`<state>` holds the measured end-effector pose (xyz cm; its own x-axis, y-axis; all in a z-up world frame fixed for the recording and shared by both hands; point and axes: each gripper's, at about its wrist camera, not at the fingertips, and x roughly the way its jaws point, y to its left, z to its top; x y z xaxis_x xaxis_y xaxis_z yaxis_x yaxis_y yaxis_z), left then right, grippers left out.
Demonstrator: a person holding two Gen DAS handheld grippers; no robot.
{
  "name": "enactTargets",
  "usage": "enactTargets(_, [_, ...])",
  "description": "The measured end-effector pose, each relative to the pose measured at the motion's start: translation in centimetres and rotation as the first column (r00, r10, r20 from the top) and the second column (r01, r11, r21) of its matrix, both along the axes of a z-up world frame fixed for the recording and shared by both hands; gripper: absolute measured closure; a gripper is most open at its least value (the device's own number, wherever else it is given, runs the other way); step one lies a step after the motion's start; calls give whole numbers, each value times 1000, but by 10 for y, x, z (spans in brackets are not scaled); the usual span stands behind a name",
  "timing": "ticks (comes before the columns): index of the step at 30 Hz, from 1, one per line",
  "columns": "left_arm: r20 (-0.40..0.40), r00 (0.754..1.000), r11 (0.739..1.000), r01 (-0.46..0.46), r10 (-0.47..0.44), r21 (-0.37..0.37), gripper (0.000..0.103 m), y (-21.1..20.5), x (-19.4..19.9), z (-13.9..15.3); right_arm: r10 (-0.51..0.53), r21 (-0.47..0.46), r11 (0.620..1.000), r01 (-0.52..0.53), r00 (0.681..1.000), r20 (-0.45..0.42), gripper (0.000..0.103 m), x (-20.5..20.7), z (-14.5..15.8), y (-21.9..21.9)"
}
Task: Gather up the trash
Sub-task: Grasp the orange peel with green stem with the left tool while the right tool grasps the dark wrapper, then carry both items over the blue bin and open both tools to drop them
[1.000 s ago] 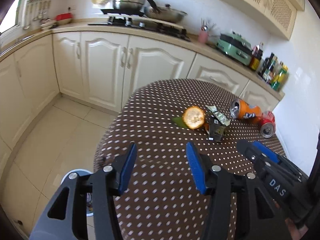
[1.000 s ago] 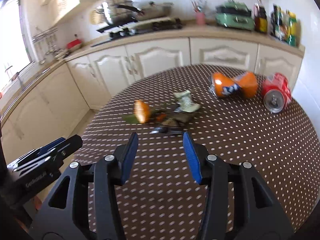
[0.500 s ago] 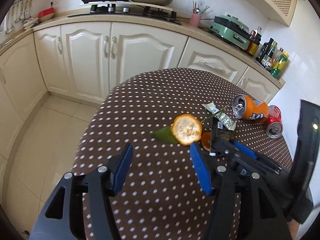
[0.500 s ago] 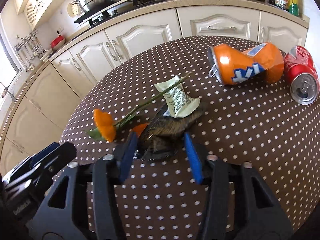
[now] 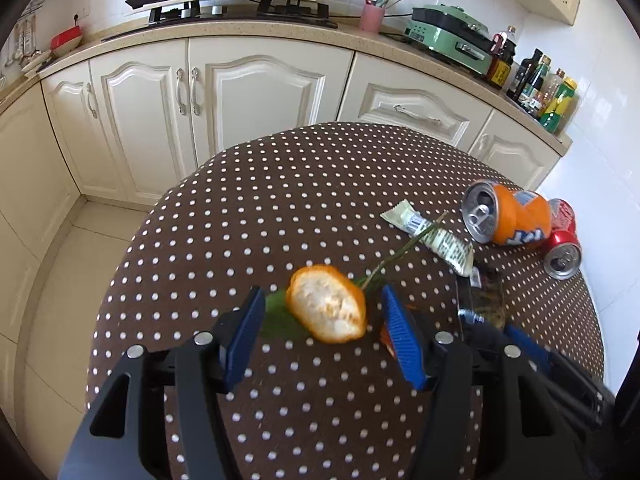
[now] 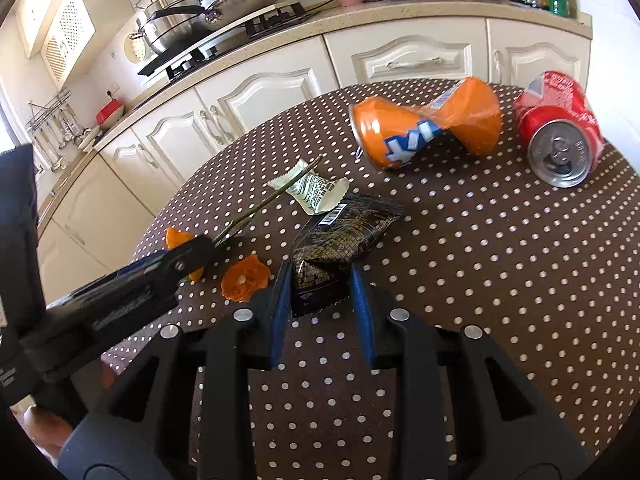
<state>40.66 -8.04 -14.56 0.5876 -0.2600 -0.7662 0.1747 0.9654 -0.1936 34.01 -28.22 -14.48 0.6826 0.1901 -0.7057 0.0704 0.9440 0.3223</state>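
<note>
Trash lies on a round table with a brown dotted cloth (image 5: 280,208). A large orange peel (image 5: 326,309) on a green leaf sits between the open fingers of my left gripper (image 5: 322,318). My right gripper (image 6: 318,280) is open, its fingers on either side of the near end of a dark snack wrapper (image 6: 340,236). A small peel piece (image 6: 244,278) lies left of it. A pale crumpled wrapper (image 6: 314,192), a thin stem, a crushed orange can (image 6: 424,128) and a red can (image 6: 560,140) lie farther back.
White kitchen cabinets (image 5: 224,104) and a counter with a stove, pots, a green appliance (image 5: 450,36) and bottles (image 5: 548,92) stand behind the table. Tiled floor (image 5: 68,264) lies left of the table. The left gripper's body (image 6: 100,304) crosses the right wrist view.
Both grippers have moved forward and down toward the table. The orange peel now sits between the left fingers, and the dark wrapper's end sits between the right fingers.
</note>
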Motion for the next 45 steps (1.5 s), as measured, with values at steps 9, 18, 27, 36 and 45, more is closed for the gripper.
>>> enactTargets(9, [27,999,999,-30,31,-33,73,14,-14,9,16,41,999,-16,1000,11,74,-5,5,2])
enactTargets(18, [94,992,991,-70,82,-117,75,58,-68,31,33,51,998,-36,998,56,74,-42,20,23])
enactTargets(27, [119,976,971,-161,184,-175,75,118,-118,40,138,15,990,-141,983,121,74,-73,45,87])
enactTargets(36, [99,918,911,-359,384,-203,75,236,-170,25,373,-17,927,-374,919,129,74,-81,42,213])
enactTargets(45, [-24,836,822,-545,549,-169,75,334,-186,-38,545,-22,838,-545,838,17,74,-71,-17,323])
